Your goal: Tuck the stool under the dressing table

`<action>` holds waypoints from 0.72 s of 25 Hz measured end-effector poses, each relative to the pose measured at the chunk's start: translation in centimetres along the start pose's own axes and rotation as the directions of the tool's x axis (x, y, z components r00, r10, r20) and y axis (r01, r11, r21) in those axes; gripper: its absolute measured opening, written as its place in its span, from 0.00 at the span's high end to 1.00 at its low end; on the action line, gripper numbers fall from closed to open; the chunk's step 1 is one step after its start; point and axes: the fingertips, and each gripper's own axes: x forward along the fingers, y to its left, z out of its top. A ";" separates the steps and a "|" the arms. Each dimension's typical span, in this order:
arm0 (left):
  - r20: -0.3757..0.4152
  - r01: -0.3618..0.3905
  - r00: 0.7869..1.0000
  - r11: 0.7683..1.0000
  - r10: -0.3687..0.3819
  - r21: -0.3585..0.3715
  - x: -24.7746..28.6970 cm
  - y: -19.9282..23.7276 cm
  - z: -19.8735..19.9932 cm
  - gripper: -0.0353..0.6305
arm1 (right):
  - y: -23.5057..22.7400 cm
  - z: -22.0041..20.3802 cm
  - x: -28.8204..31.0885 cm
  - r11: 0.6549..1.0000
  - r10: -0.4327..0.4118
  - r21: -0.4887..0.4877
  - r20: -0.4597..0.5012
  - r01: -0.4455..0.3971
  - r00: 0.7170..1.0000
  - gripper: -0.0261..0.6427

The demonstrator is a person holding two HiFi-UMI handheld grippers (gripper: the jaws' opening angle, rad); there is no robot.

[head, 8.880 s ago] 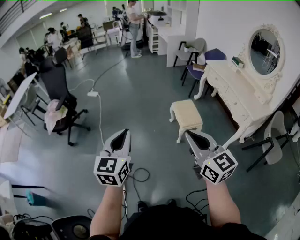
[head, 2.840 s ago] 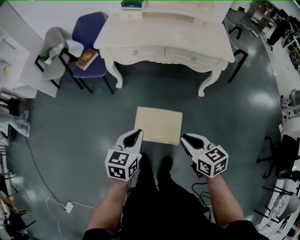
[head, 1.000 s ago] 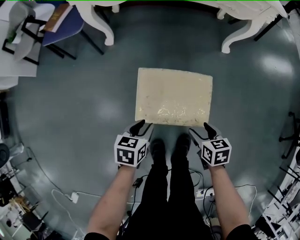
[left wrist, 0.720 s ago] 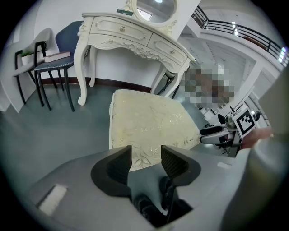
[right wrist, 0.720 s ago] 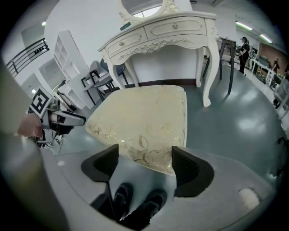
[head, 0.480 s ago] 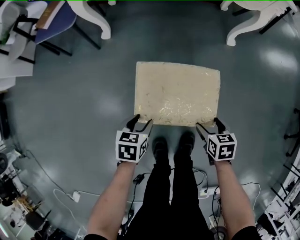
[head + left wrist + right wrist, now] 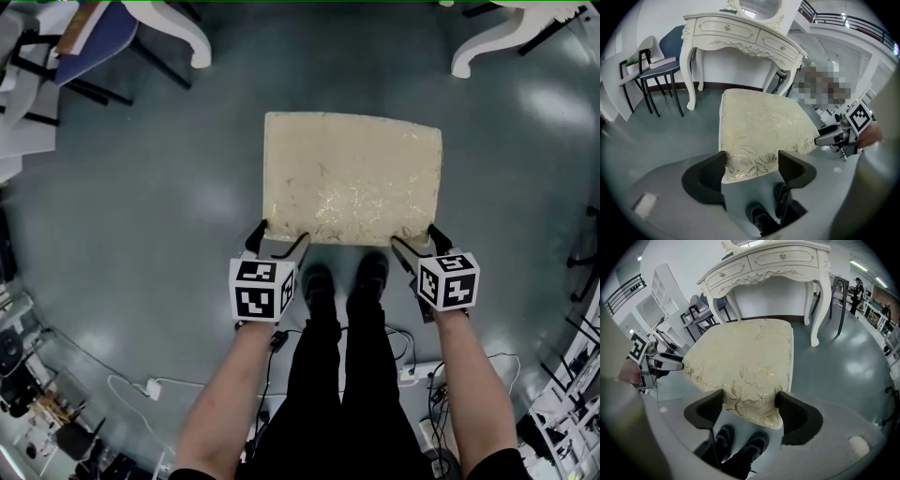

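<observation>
Claws: left claw [image 7: 279,234] and right claw [image 7: 417,236] are just opening wide, each straddling a near stool [image 7: 352,178] corner without pinching.
Why: probably lining up a push toward 12 o'clock, under the dressing table [image 7: 192,42].

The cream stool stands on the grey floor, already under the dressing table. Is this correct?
Not quite. The cream stool stands on the grey floor, but out in front of the dressing table, not under it. The head view shows bare floor between the two.

The stool [image 7: 352,178] is cream with a shiny gold leaf pattern.
</observation>
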 end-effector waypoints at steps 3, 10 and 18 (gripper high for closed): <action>-0.014 0.001 1.000 1.000 -0.001 0.010 0.3 0.1 -0.2 0.40 | 0.1 -0.2 0.1 1.000 0.009 -0.001 0.003 -0.009 1.000 0.40; -0.023 -0.039 0.999 0.999 0.039 0.018 0.8 0.7 0.0 0.35 | 0.0 0.0 0.3 1.000 0.005 -0.005 -0.012 -0.005 1.000 0.41; -0.098 0.095 0.991 0.995 -0.093 0.010 2.0 0.8 0.0 0.31 | -0.2 -0.1 0.3 1.000 -0.027 -0.001 -0.009 0.027 1.000 0.41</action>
